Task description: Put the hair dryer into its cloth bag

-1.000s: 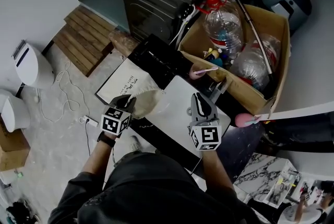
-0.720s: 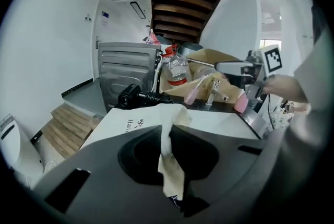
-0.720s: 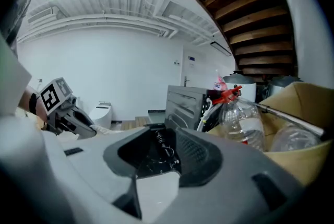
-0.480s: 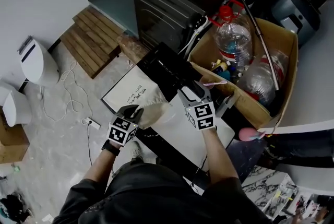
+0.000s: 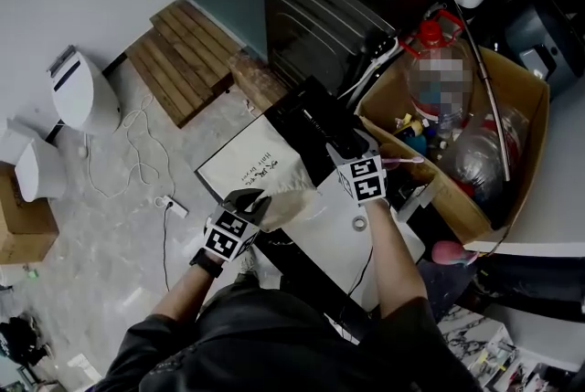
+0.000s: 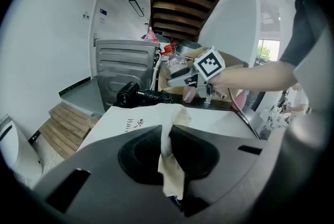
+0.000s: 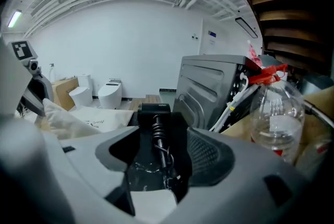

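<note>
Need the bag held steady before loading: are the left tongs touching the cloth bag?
Touching. Left gripper view: the left tongs are shut on a fold of the cloth bag.

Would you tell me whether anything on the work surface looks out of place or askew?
Only the cloth bag: it lies crumpled, one edge pinched by the left gripper. The hair dryer sits ungripped between the opening jaws of the right gripper.

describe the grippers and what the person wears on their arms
Left gripper: dark grey, almost black shell. Right gripper: light grey shell. Each carries a white cube with black square markers. The person wears a dark short-sleeved top and a dark band on the left wrist.
</note>
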A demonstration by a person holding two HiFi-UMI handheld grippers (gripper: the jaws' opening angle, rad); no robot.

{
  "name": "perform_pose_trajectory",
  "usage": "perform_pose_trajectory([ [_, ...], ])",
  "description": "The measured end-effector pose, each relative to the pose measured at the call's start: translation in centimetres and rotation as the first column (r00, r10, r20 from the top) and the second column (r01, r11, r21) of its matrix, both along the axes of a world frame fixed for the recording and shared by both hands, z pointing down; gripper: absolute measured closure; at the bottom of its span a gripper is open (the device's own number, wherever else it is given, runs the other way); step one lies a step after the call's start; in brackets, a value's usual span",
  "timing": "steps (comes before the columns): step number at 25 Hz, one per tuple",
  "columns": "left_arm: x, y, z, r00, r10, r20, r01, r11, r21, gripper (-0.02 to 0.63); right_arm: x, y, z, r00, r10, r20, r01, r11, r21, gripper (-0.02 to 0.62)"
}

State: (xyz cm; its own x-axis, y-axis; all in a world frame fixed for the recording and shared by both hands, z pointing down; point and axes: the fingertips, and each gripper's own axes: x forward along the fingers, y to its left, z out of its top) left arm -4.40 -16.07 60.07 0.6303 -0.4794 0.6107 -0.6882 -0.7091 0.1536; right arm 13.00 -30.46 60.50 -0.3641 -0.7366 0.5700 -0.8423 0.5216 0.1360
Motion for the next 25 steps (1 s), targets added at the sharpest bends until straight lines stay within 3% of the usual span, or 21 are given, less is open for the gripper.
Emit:
perform_pose_trajectory([
  [8,-0.2,0.2,0.3,1.0,0.0,-0.001,0.0,1.0,-0.014,0.571,-0.6,-2.6,2.6,0.999,-0.033,-0.042,0.032,0.998,-0.046,0.327],
  [13,-0.1,0.3,0.6,1.0,0.007,0.002,-0.007,1.0,-0.024,0.571,-1.2,-3.7,5.4,0.995,-0.064,-0.071,0.055,0.991,-0.118,0.327],
  [25,-0.4,0.5,1.3,1.0,0.006,0.001,-0.006,0.999,-0.047,0.569,-2.5,-5.8,11.6,0.976,-0.153,-0.153,0.102,0.95,-0.296,0.327],
])
